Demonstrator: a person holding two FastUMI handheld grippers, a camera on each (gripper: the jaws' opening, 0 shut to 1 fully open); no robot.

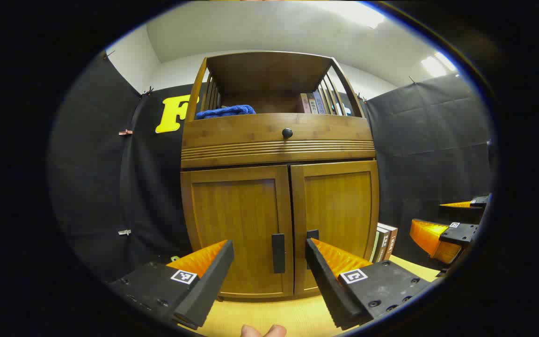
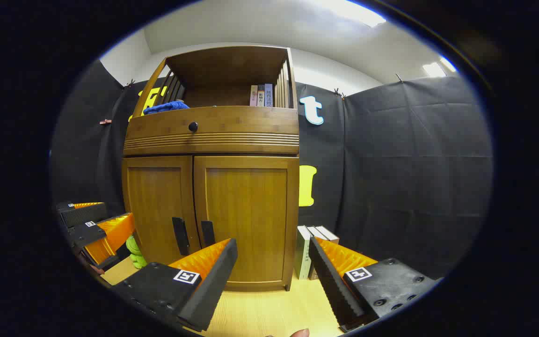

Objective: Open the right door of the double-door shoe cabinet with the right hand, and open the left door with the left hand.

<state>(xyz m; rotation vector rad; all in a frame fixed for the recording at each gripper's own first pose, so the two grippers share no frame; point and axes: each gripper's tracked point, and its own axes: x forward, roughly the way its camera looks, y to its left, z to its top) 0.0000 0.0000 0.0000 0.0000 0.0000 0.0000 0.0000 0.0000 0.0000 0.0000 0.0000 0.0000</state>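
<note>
Bamboo-coloured wood was what faced me: the shoe cabinet (image 1: 279,187) stood on the pale table (image 1: 269,313), against the black cloth at the far side, with both of its doors shut flush and nothing of the task done yet. In the left gripper view the left door (image 1: 236,224) and the right door (image 1: 339,220) met at a thin seam, each with a dark vertical handle close to that seam: the left handle (image 1: 278,253) showed in full between my fingers, and the right handle (image 1: 312,234) was partly hidden behind one finger. My left gripper (image 1: 269,255) was spread wide and held nothing, hanging in front of the doors and near the seam, apart from the wood. My right gripper (image 2: 273,255) was likewise spread and empty, sitting further to the right, so that its view took in the right side of the cabinet and some books (image 2: 314,250) standing on the table just beside it. In that view the right door's handle (image 2: 207,232) lay left of the gap between my fingers, so I judged that I had to swing the gripper left before closing on it. Both pulls were left to do, the right door first by the task's order, then the left.
</note>
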